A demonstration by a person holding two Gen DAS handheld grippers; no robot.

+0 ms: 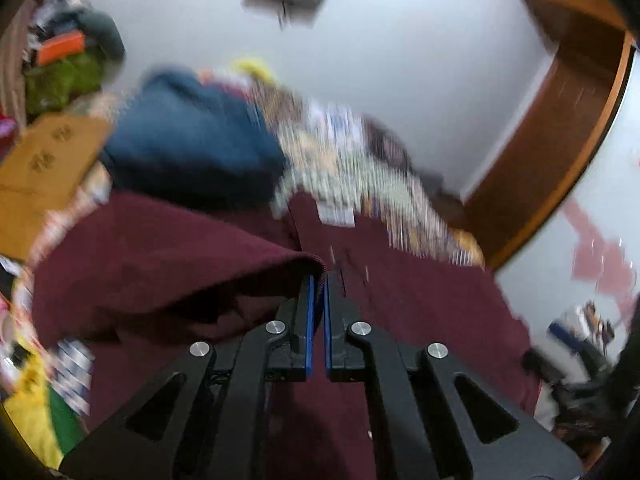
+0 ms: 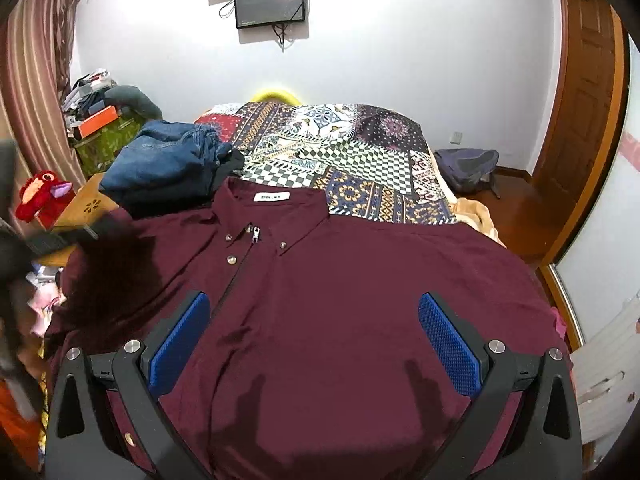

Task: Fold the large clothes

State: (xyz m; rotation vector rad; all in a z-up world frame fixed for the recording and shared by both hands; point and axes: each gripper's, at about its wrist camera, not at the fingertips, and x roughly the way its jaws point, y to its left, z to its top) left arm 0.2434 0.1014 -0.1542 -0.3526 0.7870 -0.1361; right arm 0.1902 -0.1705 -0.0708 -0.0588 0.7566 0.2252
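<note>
Left gripper (image 1: pixel 319 280) is clamped on the maroon shirt's (image 2: pixel 340 300) edge, fabric draping toward 9 o'clock; right gripper (image 2: pixel 314 312) hangs wide apart over the shirt, jeans (image 2: pixel 168 160) at 11.

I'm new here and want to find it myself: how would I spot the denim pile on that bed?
Find the bed with the patchwork cover under the wall screen. At its left edge, just beyond the maroon shirt, lies the denim pile. It is the only blue, crumpled heap; the shirt lies flat.
</note>
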